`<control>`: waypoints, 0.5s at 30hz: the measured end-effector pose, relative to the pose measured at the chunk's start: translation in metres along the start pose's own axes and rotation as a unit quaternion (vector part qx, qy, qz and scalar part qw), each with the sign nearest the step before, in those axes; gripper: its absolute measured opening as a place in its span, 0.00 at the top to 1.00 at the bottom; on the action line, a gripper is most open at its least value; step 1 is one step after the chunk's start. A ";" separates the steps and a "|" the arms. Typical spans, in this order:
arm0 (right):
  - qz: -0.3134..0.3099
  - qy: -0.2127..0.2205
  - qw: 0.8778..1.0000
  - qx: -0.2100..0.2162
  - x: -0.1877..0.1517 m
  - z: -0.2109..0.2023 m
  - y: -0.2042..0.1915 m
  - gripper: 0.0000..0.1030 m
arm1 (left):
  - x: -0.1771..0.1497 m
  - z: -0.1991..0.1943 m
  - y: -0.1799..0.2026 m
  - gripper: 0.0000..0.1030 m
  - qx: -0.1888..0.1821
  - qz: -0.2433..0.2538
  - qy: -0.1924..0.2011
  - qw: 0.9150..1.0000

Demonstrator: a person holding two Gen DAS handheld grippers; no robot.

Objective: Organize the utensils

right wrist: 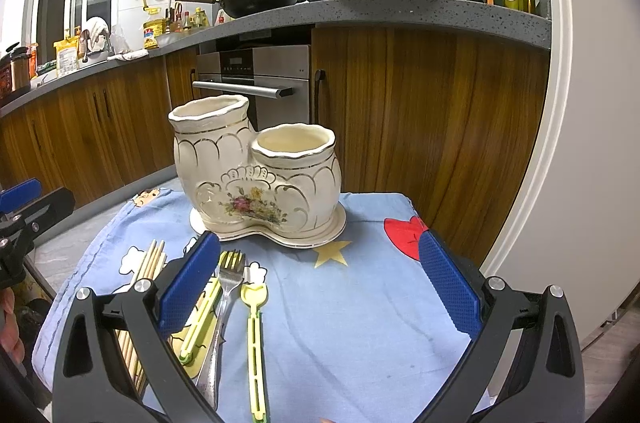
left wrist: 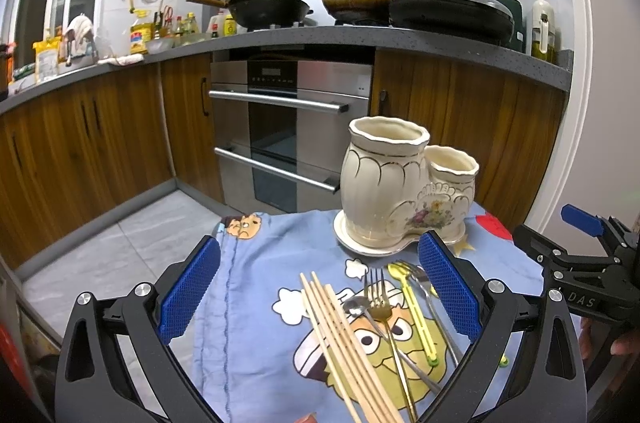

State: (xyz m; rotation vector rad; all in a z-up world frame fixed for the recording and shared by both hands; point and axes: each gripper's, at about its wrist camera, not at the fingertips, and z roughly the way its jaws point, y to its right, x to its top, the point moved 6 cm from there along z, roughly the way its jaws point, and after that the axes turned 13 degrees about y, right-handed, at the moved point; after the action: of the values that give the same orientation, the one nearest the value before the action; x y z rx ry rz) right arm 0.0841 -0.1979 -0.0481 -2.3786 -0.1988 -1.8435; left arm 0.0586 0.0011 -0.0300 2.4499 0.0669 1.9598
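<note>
A small table (right wrist: 372, 263), draped in a blue cartoon-print cloth (left wrist: 256, 275), stands out on the kitchen floor with the wooden cabinets (right wrist: 420, 111) and a steel oven (left wrist: 280, 127) behind it. Its far edge falls off just past the holder, and its left edge drops to bare grey floor tiles (left wrist: 120, 255), so there is free room on that side.

The cream ceramic utensil holder (right wrist: 256, 171) sits upright on its own saucer near the far edge, a tall pot joined to a shorter one, both mouths open. To its right the cloth lies bare out to the corner.

The utensils lie loose on the cloth on the near side of the holder. A bundle of wooden chopsticks (left wrist: 344, 343) lies farthest left, then a gold fork (left wrist: 378, 299) crossing a silver spoon (left wrist: 358, 305), then a yellow-green fork (left wrist: 412, 307) and what looks like a second steel piece beside it, partly hidden.

The left tongs (left wrist: 320, 287) hang spread wide above the pile, gripping nothing. The right tongs (right wrist: 320, 283) are likewise spread wide and empty, over the bare cloth to the right of a steel fork (right wrist: 230, 275) and a yellow-green spoon (right wrist: 254, 303).
</note>
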 end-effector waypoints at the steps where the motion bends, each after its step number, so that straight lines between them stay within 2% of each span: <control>1: 0.000 0.000 1.000 0.000 0.000 0.000 0.000 0.05 | 0.000 0.000 0.000 0.05 0.000 0.000 0.000 1.000; 15: -0.001 -0.003 1.000 -0.001 -0.002 0.001 0.001 0.05 | -0.003 0.002 -0.002 0.05 0.000 -0.001 -0.003 1.000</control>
State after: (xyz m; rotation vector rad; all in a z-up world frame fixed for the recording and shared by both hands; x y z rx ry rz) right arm 0.0845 -0.1988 -0.0506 -2.3860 -0.1996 -1.8381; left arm 0.0594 0.0032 -0.0333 2.4538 0.0712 1.9528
